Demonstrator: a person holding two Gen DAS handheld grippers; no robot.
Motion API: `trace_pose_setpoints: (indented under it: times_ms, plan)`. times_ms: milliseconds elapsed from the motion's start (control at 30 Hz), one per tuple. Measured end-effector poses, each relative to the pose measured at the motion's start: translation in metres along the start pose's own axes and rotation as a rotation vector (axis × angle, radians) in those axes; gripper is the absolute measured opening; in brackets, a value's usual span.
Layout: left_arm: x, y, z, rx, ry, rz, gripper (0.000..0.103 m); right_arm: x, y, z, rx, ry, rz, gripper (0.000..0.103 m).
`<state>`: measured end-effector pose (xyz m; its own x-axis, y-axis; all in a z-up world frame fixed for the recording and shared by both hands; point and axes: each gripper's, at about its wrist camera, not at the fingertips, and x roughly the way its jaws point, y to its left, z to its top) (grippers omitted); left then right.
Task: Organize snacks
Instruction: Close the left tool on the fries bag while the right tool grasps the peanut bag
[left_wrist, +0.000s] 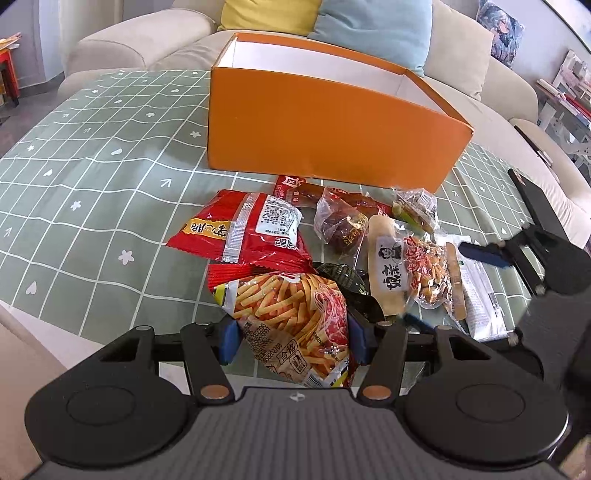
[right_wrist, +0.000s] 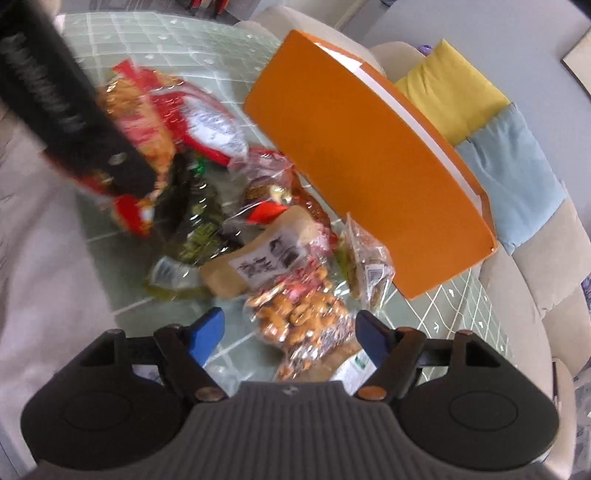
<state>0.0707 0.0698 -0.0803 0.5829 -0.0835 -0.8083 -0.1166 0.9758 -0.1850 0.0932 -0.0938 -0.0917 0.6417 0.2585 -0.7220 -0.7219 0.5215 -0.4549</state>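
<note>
Blue-padded left gripper (left_wrist: 293, 341) fingers clamp the fries bag (left_wrist: 295, 325); right gripper (right_wrist: 290, 338) fingers spread, tilted down.

Your table (left_wrist: 92, 155) wears a green grid-patterned cloth. On it, beyond your left tongs, stands the open orange box (left_wrist: 325, 129). Between box and tongs lies the snack pile: a red packet (left_wrist: 243, 236), a peanut bag (right_wrist: 299, 314) just ahead of your right tongs.

left of orange box (left_wrist: 325, 129): bare green cloth (left_wrist: 92, 166), open passage
front of orange box: snack pile (left_wrist: 332, 251) packed close to its wall, blocks low approach
box top: open
behind box: sofa cushions (left_wrist: 373, 22) close
</note>
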Motion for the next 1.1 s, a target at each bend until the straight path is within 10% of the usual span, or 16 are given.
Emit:
trace_pose_setpoints:
  times_ms: [333, 867, 1100]
  plan:
    - [0.002, 0.000, 0.000, -0.008, 0.004, 0.006, 0.064, 0.020, -0.026, -0.002, 0.257, -0.034, 0.099, 0.063]
    - [-0.015, -0.007, -0.001, 0.020, -0.055, 0.002, 0.064, -0.010, -0.037, 0.002, 0.343, -0.090, 0.051, 0.024]
    - [-0.038, -0.018, 0.002, 0.059, -0.108, -0.013, 0.064, -0.025, -0.054, 0.006, 0.426, -0.130, 0.069, 0.022]
